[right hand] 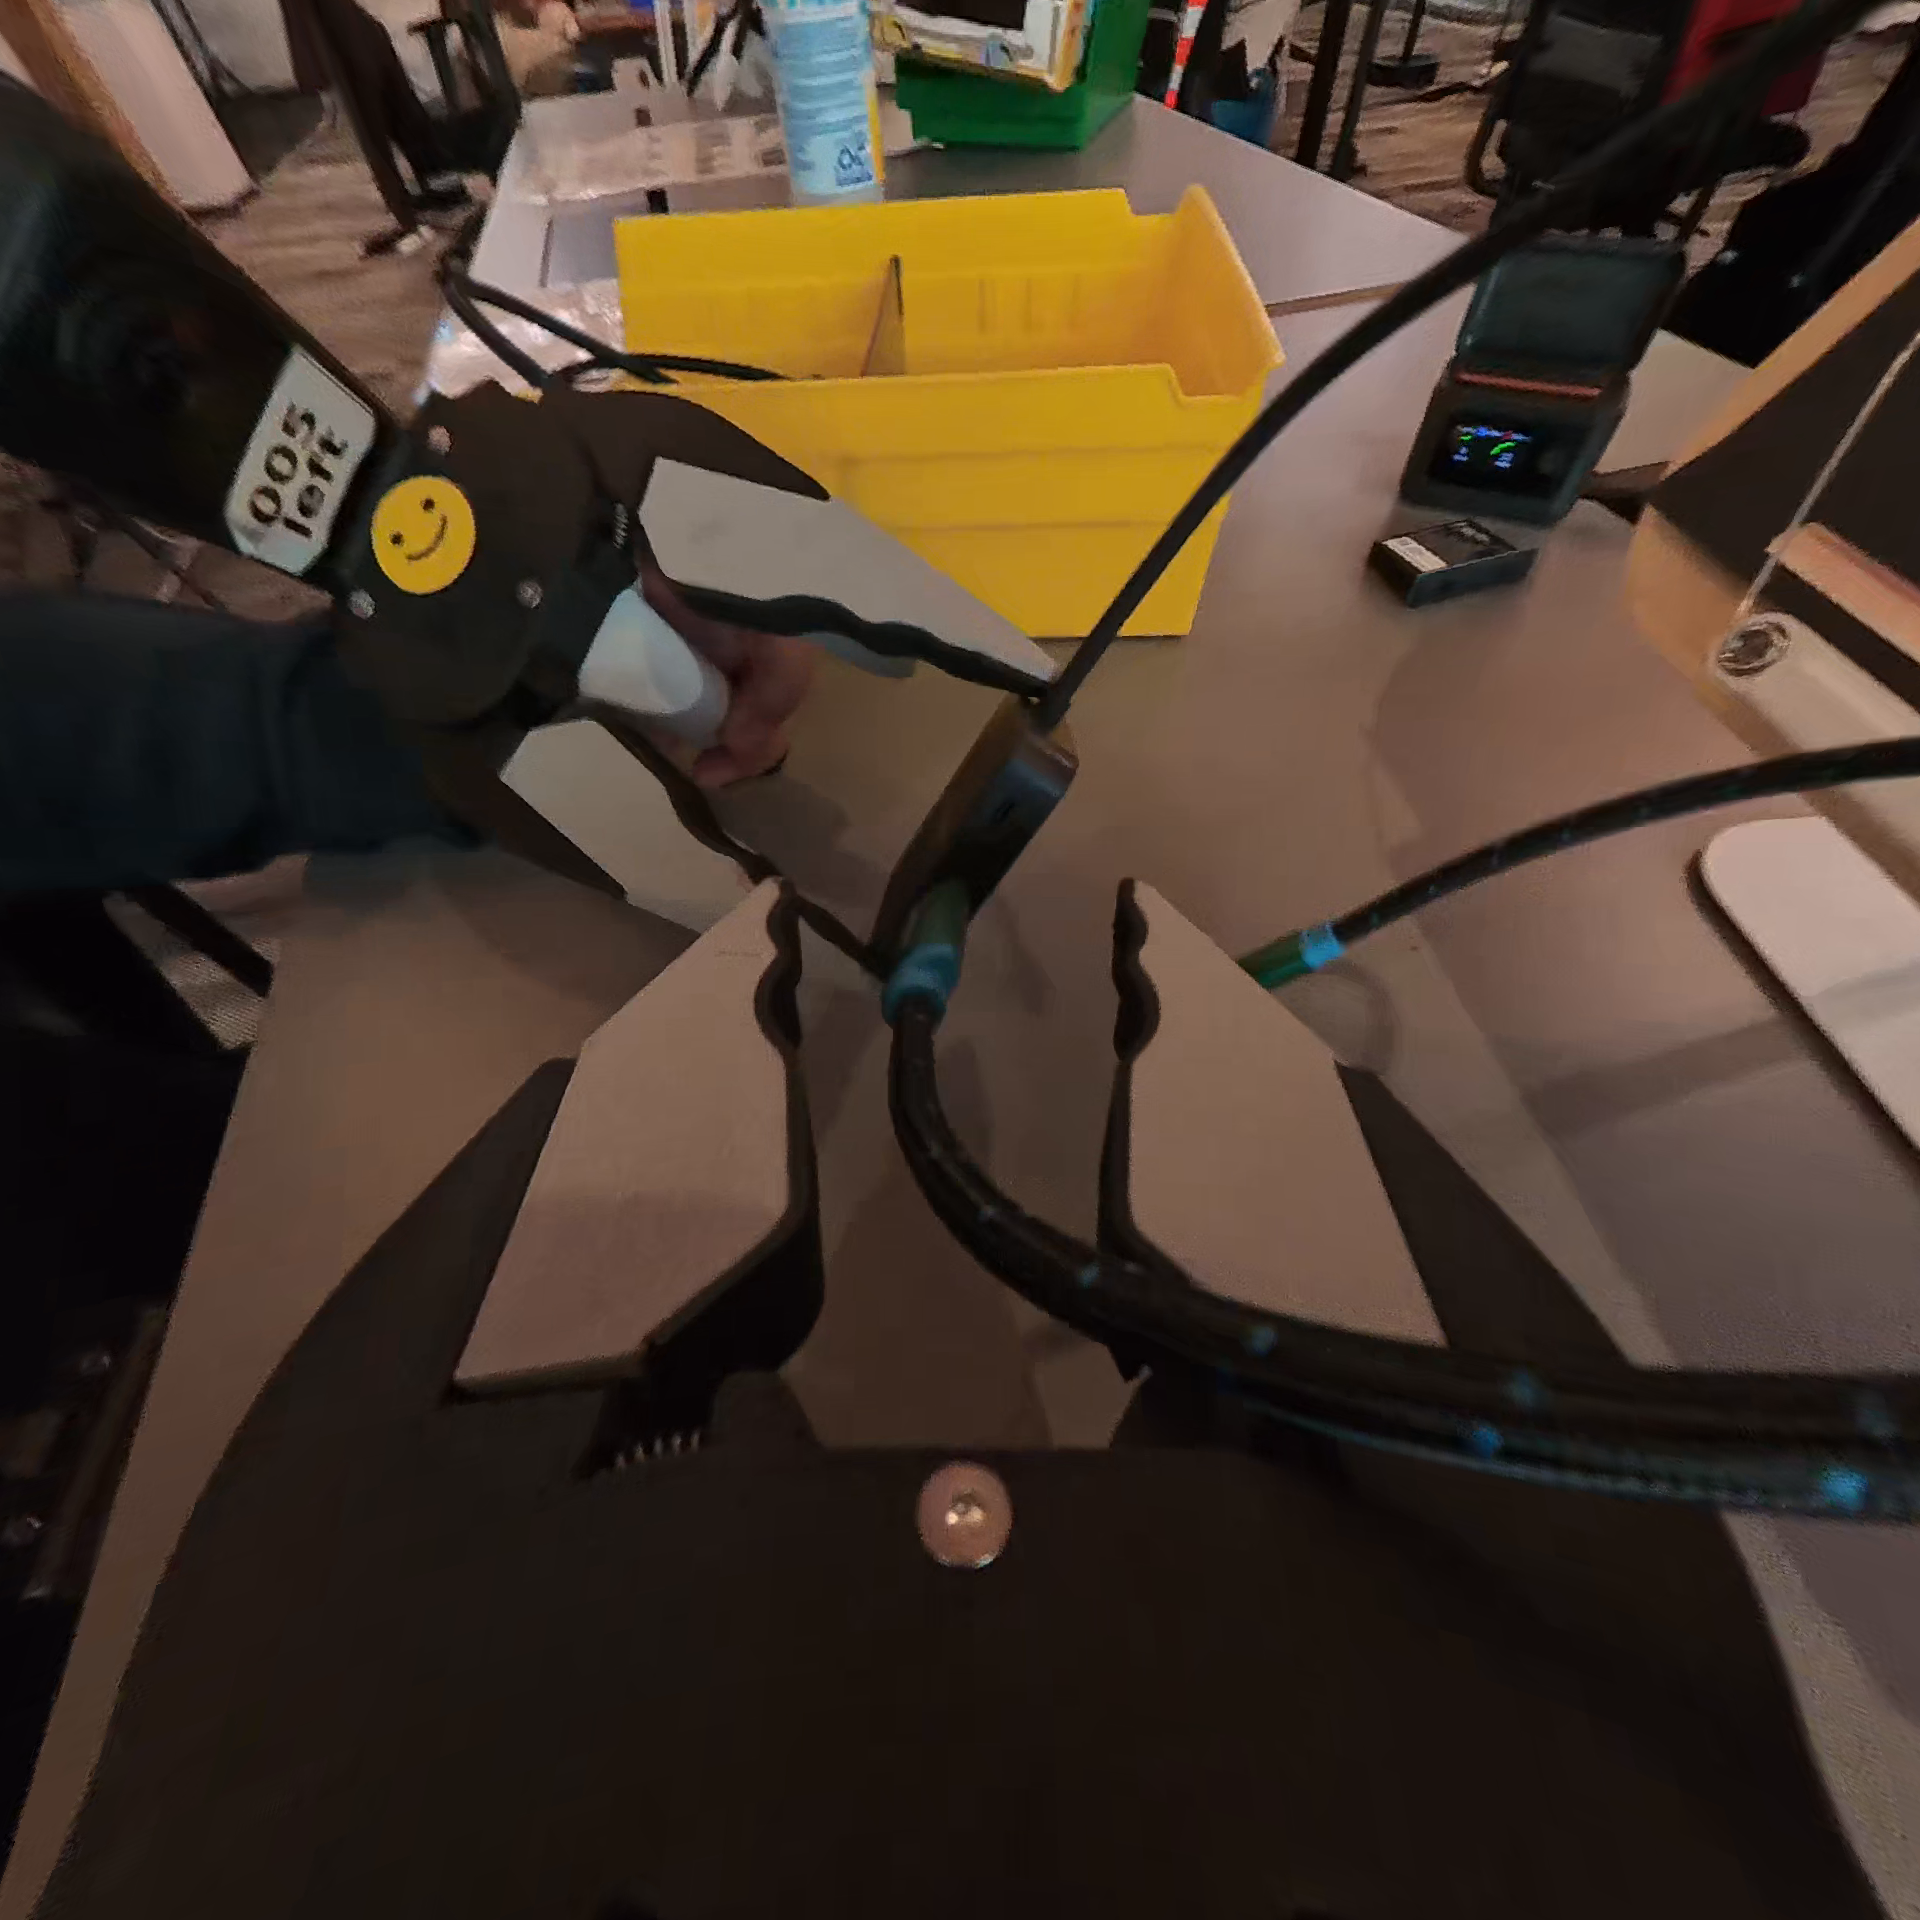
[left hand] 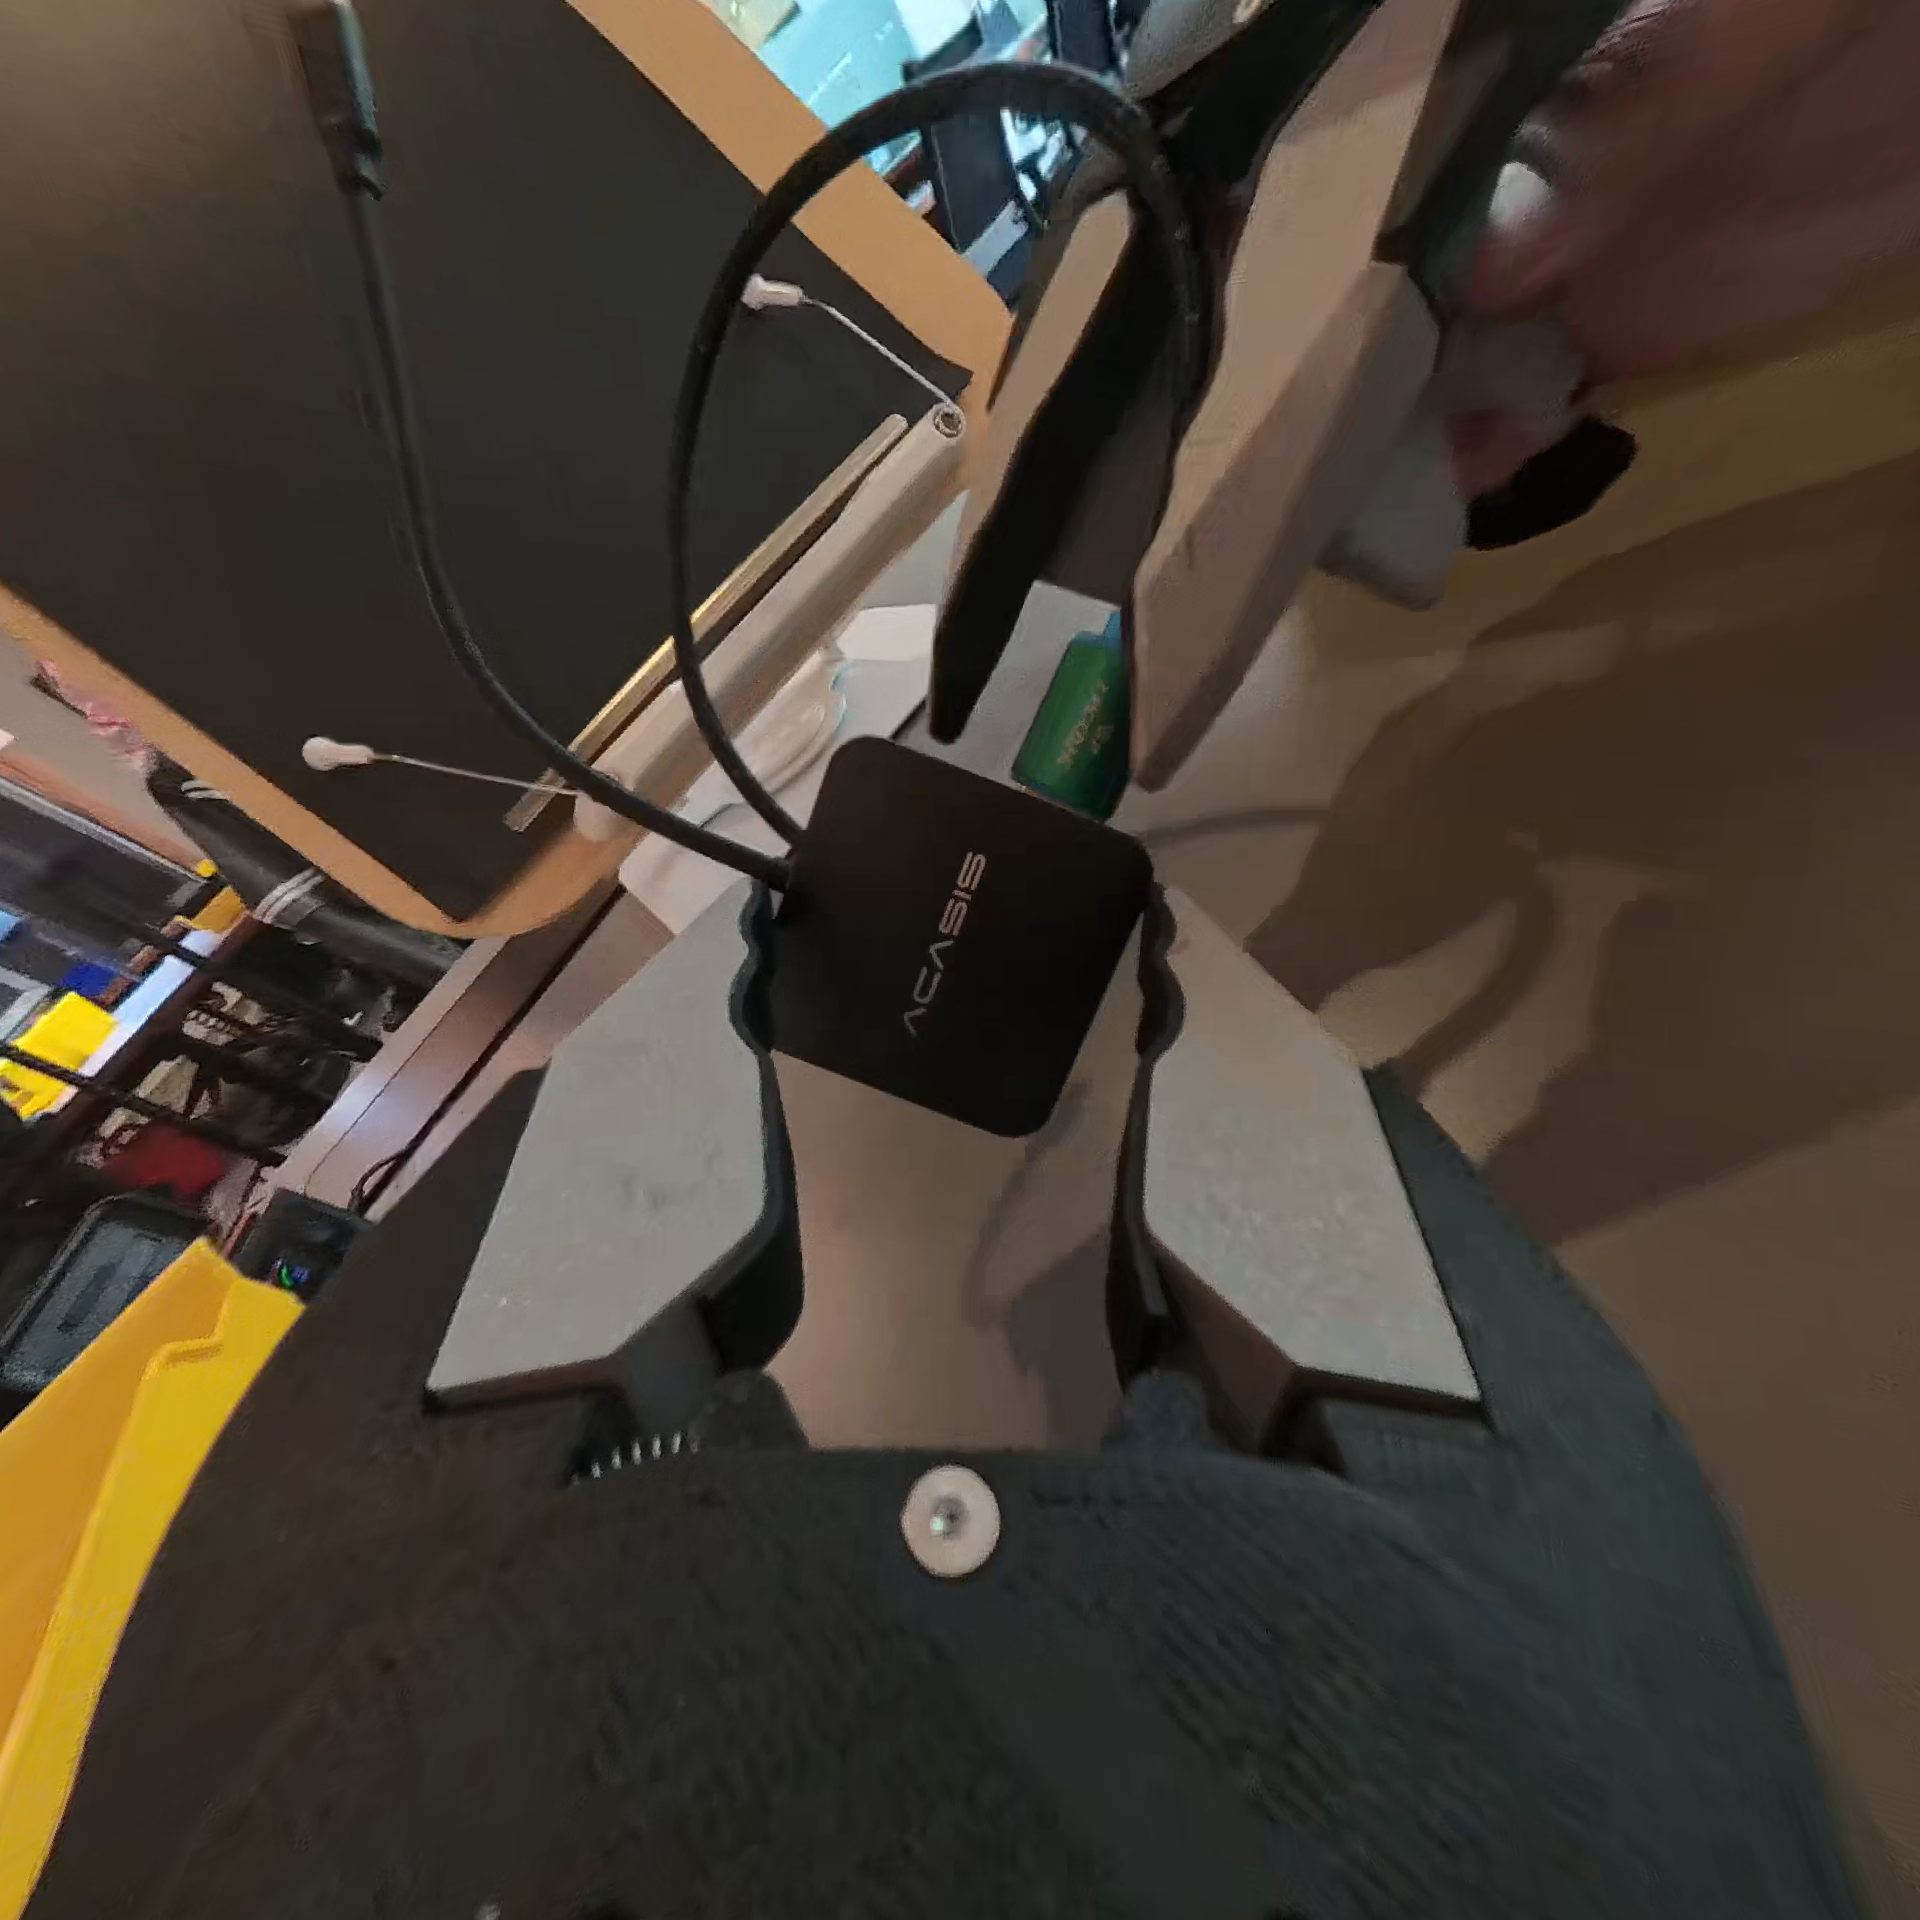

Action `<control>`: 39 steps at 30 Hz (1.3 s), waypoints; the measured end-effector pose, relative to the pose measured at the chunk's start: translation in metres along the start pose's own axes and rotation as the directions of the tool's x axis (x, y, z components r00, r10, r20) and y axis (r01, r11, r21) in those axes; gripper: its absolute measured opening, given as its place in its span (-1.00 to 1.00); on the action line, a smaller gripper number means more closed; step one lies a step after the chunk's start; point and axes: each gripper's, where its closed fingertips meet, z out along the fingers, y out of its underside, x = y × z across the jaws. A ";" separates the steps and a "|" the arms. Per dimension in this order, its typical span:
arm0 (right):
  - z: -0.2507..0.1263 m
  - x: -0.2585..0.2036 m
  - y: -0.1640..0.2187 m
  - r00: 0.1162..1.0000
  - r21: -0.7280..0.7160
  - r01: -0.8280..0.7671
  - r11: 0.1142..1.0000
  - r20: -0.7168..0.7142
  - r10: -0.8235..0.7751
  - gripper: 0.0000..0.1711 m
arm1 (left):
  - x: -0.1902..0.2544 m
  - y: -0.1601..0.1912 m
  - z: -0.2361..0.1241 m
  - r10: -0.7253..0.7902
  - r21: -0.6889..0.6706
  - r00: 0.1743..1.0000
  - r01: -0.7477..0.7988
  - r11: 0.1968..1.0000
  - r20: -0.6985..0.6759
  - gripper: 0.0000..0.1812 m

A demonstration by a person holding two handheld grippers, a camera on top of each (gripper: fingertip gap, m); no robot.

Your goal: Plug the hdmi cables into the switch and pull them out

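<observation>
Grey table point(right hand: 1299, 727) under dim warm light. Yellow divided bin point(right hand: 1039, 499) at far side, green crate point(right hand: 997, 104) beyond. Brown carpet floor point(right hand: 312, 239) and chair legs behind.

My left wrist camera looks forward along its fingers, tilted, close on the switch point(left hand: 961, 935). My right wrist camera faces across the table point(right hand: 1455, 831) toward the yellow bin point(right hand: 1039, 468). Both views share the switch point(right hand: 987, 810).

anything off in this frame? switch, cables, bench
Nothing damaged or spilled. The switch hangs tilted off the table, clamped in the left gripper. One HDMI cable is plugged in; the right gripper is open around it. A second cable lies loose.
</observation>
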 end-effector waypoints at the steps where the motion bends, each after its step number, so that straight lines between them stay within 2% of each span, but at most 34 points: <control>1: 0.002 -0.001 -0.001 1.000 0.012 -0.020 1.000 0.009 0.020 -0.54 | -0.001 0.001 0.001 0.004 -0.013 1.000 -0.004 1.000 0.007 -0.24; 2: 0.003 0.000 -0.005 1.000 0.035 -0.029 0.999 0.003 0.029 -0.51 | -0.001 0.001 0.001 0.005 -0.014 1.000 -0.005 1.000 0.009 -0.24; 3: 0.003 0.003 -0.008 0.999 0.065 -0.036 0.997 -0.016 0.037 -0.59 | 0.000 -0.001 0.000 -0.003 -0.002 1.000 0.003 1.000 0.006 -0.24; 4: 0.003 0.006 -0.011 0.998 0.088 -0.048 0.995 -0.024 0.050 -0.54 | -0.001 -0.005 -0.002 -0.010 0.015 1.000 0.010 1.000 0.009 -0.24; 6: 0.005 0.007 -0.009 0.994 0.083 -0.107 0.991 -0.007 0.108 -0.31 | -0.003 -0.011 -0.004 -0.015 0.040 1.000 0.014 0.999 0.021 -0.23; 8: 0.011 0.006 -0.002 0.985 0.056 -0.171 0.984 0.020 0.170 -0.33 | -0.005 -0.015 -0.006 0.019 0.050 0.998 -0.022 0.999 0.056 -0.24; 9: 0.013 0.003 -0.003 0.981 0.063 -0.192 0.979 0.049 0.189 -0.43 | -0.005 -0.017 -0.007 0.034 0.055 0.997 -0.038 0.998 0.071 -0.23; 10: 0.013 -0.002 -0.007 0.977 0.090 -0.201 0.975 0.092 0.193 -0.73 | -0.004 -0.016 -0.006 0.030 0.051 0.998 -0.033 0.998 0.063 -0.24; 13: 0.016 -0.003 -0.007 0.972 0.100 -0.222 0.970 0.105 0.212 -0.78 | -0.002 -0.012 -0.004 0.024 0.030 0.998 -0.026 0.999 0.051 -0.24; 16: 0.016 0.005 0.004 0.981 0.027 -0.191 0.981 0.030 0.190 -0.82 | 0.003 -0.005 0.001 -0.015 0.013 0.999 0.014 1.000 0.033 -0.25; 21: -0.005 0.032 0.011 0.970 -0.083 -0.031 0.996 -0.241 0.010 -0.87 | -0.002 0.002 0.001 -0.098 -0.002 0.995 0.098 0.995 0.033 -0.17; 24: -0.036 0.039 -0.005 0.913 -0.142 0.070 0.987 -0.391 -0.120 -0.87 | -0.014 0.008 -0.002 -0.165 -0.008 0.985 0.165 0.986 0.053 -0.18; 29: -0.106 0.011 -0.052 0.839 -0.204 0.191 0.960 -0.475 -0.267 -0.87 | -0.031 0.019 -0.005 -0.223 -0.033 0.969 0.227 0.973 0.103 -0.33; 34: -0.210 -0.001 -0.103 0.703 -0.248 0.254 0.935 -0.616 -0.355 -0.87 | -0.026 0.020 -0.004 -0.163 -0.057 0.980 0.170 0.984 0.115 -0.38; 39: -0.325 0.028 -0.112 0.537 -0.308 0.151 0.939 -0.772 -0.339 -0.87 | -0.022 0.020 -0.003 -0.098 -0.068 0.986 0.108 0.992 0.135 -0.45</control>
